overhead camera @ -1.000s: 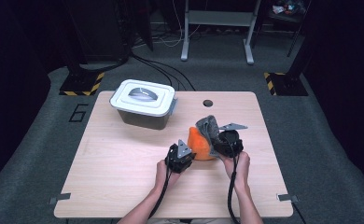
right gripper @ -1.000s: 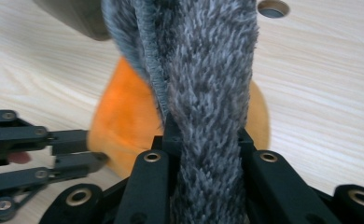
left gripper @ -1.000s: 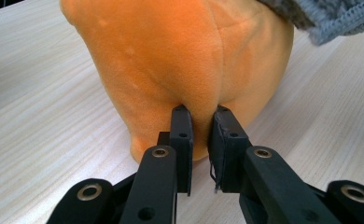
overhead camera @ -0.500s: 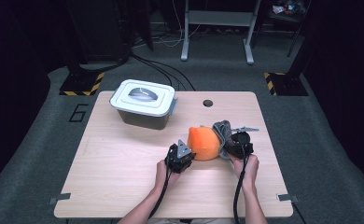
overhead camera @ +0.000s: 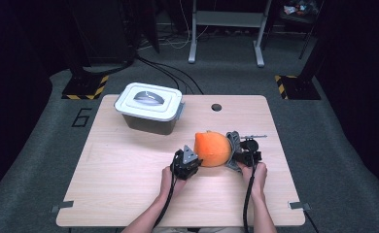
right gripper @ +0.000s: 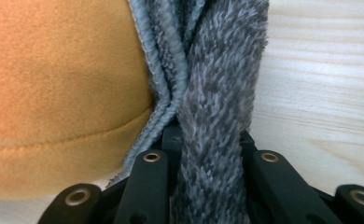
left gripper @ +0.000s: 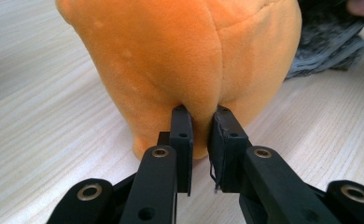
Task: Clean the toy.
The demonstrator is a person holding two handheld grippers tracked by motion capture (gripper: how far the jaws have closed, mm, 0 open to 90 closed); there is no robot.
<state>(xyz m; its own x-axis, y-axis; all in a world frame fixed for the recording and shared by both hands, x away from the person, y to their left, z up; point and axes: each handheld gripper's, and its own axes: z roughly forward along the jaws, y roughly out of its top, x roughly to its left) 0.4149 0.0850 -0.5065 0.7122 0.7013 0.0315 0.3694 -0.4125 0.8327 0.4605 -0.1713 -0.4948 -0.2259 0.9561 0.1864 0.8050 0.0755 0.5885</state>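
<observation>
An orange plush toy (overhead camera: 212,148) rests on the wooden table (overhead camera: 129,165), right of the middle. My left gripper (overhead camera: 191,158) sits at its left side, shut on a pinched fold of the orange plush (left gripper: 185,51) low on its body, as the left gripper (left gripper: 201,116) view shows. A grey fuzzy cloth (overhead camera: 233,151) hugs the toy's right side. My right gripper (overhead camera: 240,159) is shut on a bunched strip of that grey cloth (right gripper: 217,70), with the orange plush (right gripper: 54,70) just to its left. The grey cloth (left gripper: 327,42) lies behind the toy in the left gripper view.
A grey bin with a white lid (overhead camera: 150,107) stands at the table's back left. A small round hole (overhead camera: 216,107) sits near the back edge. Bare wood extends to the left and along the front. The floor around the table is dark, with cables.
My right hand has come down and to the right with the grey cloth, drawing it off the top of the orange toy to its right side. The left hand stayed put.
</observation>
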